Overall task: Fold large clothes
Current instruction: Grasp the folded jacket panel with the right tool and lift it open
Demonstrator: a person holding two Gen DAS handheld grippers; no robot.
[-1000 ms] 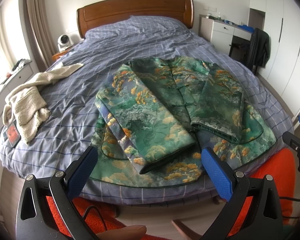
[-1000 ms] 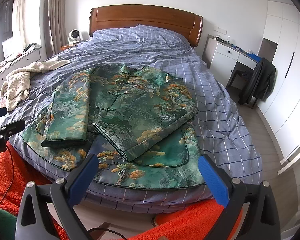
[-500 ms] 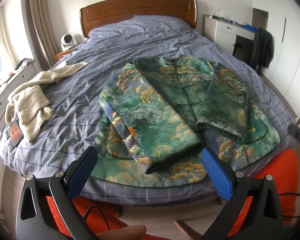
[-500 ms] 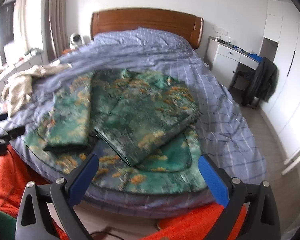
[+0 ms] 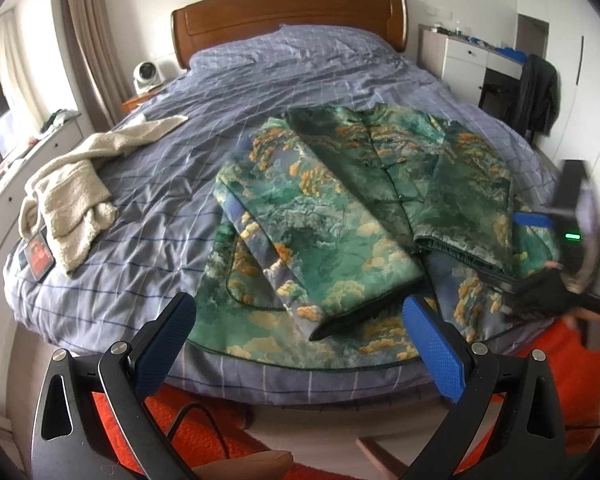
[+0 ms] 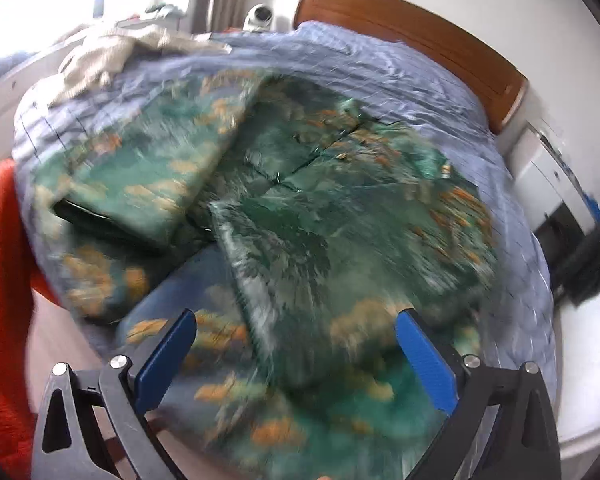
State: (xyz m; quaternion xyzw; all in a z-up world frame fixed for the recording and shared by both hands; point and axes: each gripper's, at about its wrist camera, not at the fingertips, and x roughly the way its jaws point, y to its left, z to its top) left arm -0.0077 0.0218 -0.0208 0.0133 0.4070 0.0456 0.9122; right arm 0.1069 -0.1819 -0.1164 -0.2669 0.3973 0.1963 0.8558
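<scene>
Bed | green patterned jacket, sleeves folded in | both jaws wide, empty

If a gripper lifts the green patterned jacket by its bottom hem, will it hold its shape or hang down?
The green jacket probably droops: it lies soft, sleeves folded flat over it. Its thick, padded-looking edges suggest some weight. The sheen hints it may slip from the open right gripper.

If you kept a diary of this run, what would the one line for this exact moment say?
stage: jacket sleeves folded in, body unfolded | left gripper: open, empty, off the bed | right gripper: open, empty, over jacket hem, view blurred
</scene>
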